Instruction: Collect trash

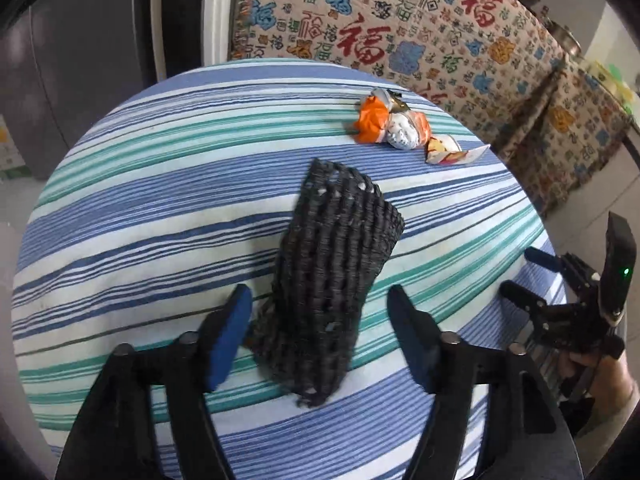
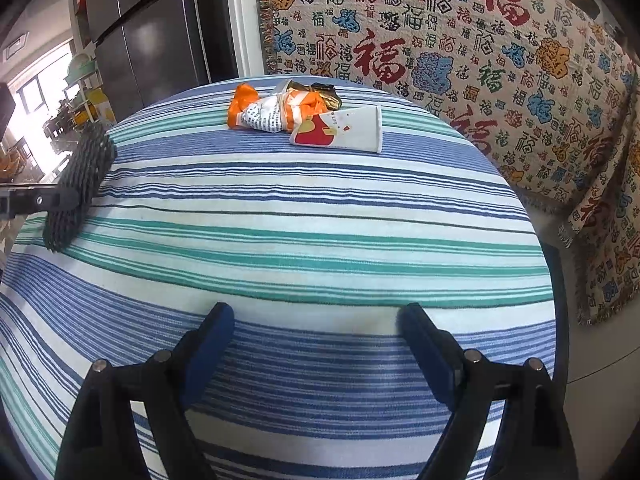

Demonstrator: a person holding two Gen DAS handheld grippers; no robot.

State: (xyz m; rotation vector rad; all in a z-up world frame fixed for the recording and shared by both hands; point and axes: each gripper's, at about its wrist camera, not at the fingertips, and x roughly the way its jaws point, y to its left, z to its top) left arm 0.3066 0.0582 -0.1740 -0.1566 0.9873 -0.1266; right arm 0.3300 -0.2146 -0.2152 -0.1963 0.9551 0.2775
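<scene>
Black foam netting (image 1: 332,280) lies between the spread, untouching fingers of the left tool (image 1: 320,308).

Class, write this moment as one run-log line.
left gripper: open around black foam net | right gripper: open, empty | wrappers, paper cup: on striped cloth

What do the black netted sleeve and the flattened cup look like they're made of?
Black netted sleeve: apparently soft foam mesh, matte; its open lattice of holes sags and bends between the left hand-held gripper's open jaws. Flattened cup: likely coated paper, smooth with a slight sheen; it is creased flat, with red and yellow print.
</scene>
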